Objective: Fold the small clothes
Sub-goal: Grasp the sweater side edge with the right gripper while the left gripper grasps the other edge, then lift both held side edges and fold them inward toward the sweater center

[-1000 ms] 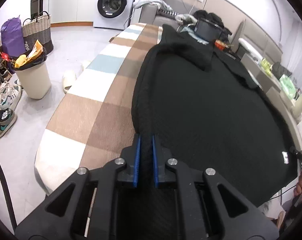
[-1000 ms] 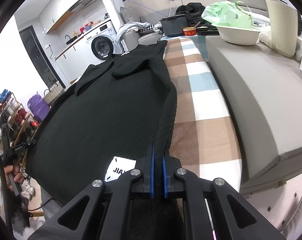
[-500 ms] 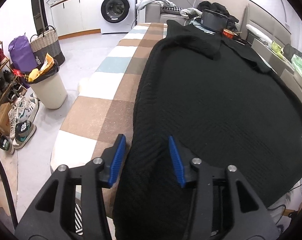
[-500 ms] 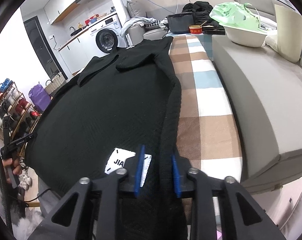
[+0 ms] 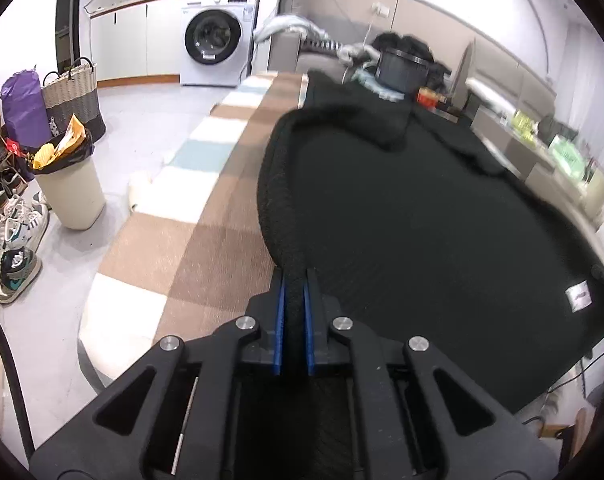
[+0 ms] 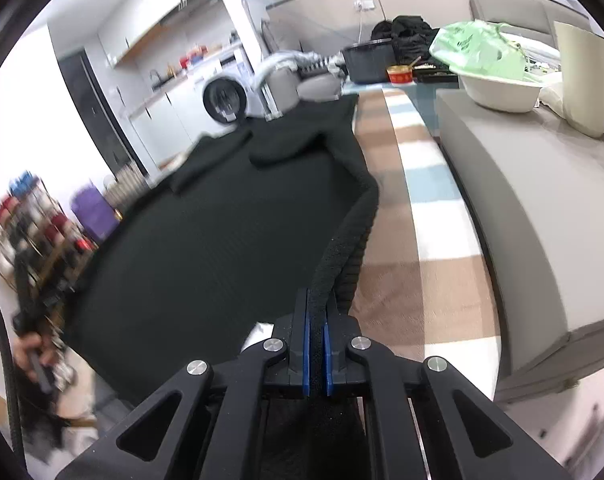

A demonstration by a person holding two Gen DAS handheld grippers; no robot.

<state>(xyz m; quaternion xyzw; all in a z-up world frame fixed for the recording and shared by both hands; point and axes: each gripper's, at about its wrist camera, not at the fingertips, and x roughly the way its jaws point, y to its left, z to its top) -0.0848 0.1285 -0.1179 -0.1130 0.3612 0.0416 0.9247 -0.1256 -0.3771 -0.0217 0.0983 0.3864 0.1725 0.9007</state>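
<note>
A black knit garment [image 5: 422, 216] lies spread over a table with a brown, white and blue checked cloth [image 5: 189, 208]. My left gripper [image 5: 293, 292] is shut on the garment's near left edge, which rises from the cloth as a thick roll. My right gripper [image 6: 318, 320] is shut on the garment [image 6: 205, 240] at its near right edge, also lifted off the checked cloth [image 6: 406, 248]. A white label [image 5: 578, 298] shows near the hem. The sleeves lie folded at the far end.
A bin [image 5: 69, 188], shoes [image 5: 13, 248] and a woven basket [image 5: 71, 96] stand on the floor left of the table. A washing machine [image 5: 217, 48] is at the back. A grey sofa [image 6: 542, 208] with a white bowl [image 6: 498, 92] runs along the right.
Both grippers were shut a second ago, open half a second ago, and have shut again on the garment's edges. The edges now rise off the table.
</note>
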